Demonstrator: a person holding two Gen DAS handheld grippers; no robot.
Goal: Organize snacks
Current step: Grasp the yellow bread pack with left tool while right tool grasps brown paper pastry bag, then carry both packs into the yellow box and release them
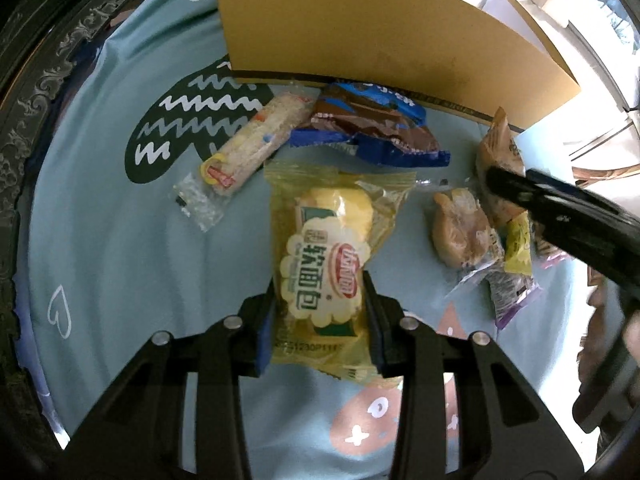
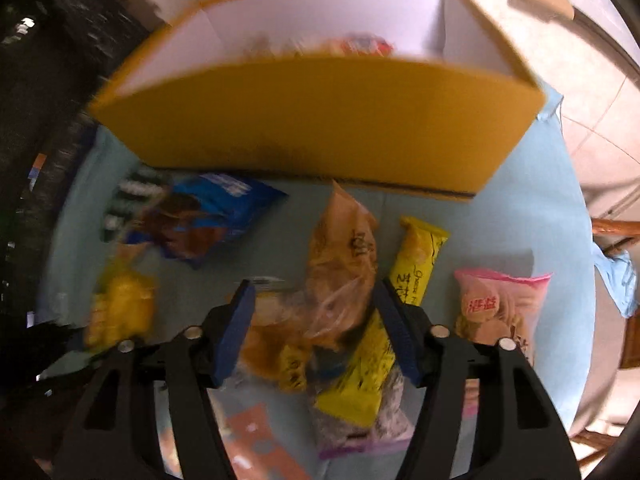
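Note:
My left gripper (image 1: 320,285) is shut on a yellow soft-bread packet (image 1: 332,216), its blue pads squeezing the packet's lower half above the pale blue cloth. In the blurred right wrist view, my right gripper (image 2: 312,300) stands open over a heap of snacks. A tan crinkled packet (image 2: 344,256) and a clear-wrapped bun (image 2: 272,320) lie between its fingers, and the pads do not visibly press on them. The open yellow cardboard box (image 2: 320,120) stands just behind, with some snacks (image 2: 352,46) inside.
A blue chocolate packet (image 1: 372,128) and a rice bar (image 1: 256,140) lie against the box front (image 1: 380,40). A yellow bar (image 2: 420,260), a pink packet (image 2: 496,304) and a purple packet (image 2: 360,420) lie at the right. Dark carved furniture (image 1: 36,92) borders the cloth's left.

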